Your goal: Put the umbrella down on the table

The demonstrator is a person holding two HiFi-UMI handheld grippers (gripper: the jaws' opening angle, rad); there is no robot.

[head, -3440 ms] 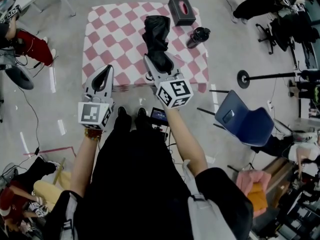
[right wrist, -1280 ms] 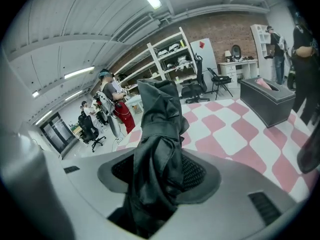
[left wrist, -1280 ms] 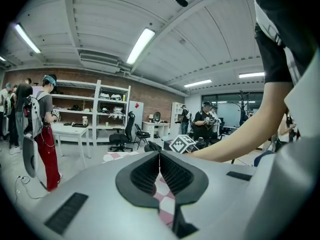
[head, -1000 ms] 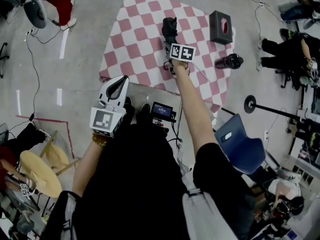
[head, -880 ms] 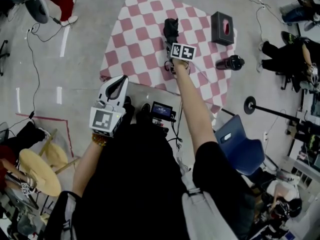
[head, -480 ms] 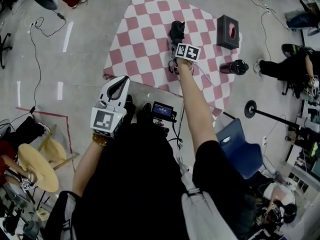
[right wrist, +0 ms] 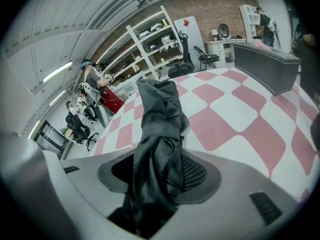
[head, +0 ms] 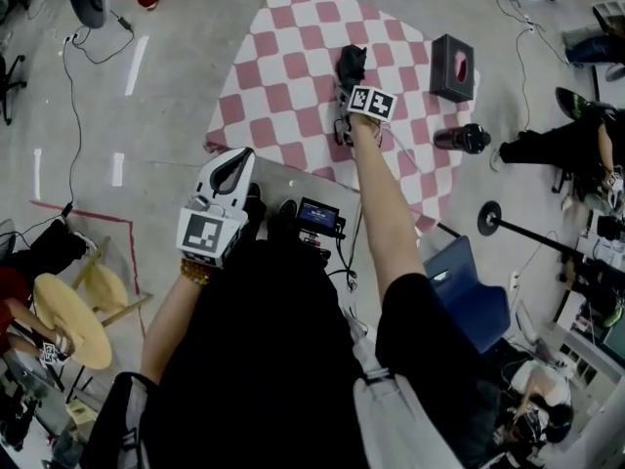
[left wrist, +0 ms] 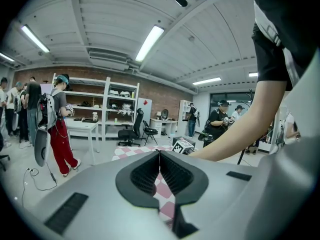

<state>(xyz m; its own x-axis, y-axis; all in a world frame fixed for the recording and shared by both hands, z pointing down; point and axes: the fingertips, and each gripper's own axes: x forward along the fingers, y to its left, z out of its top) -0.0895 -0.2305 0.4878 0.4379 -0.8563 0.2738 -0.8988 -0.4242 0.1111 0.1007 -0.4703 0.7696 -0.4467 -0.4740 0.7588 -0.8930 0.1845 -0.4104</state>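
I count two claws: the left claw (head: 234, 159) at centre left and the right claw (head: 348, 88) in the upper middle of the frame. There is one desk (head: 283, 76) under one pink-and-white checked cloth, and on it I see three things: one black umbrella (head: 350, 64), one dark box (head: 452, 67) toward the upper right, and one dark bottle (head: 461, 139) lying below that box. At lower right I count one blue chair (head: 474, 296).

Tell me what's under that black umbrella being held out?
Under the umbrella lies the pink-and-white checked tablecloth. The patch straight below is covered by the umbrella and the right gripper holding it, so contact cannot be seen.
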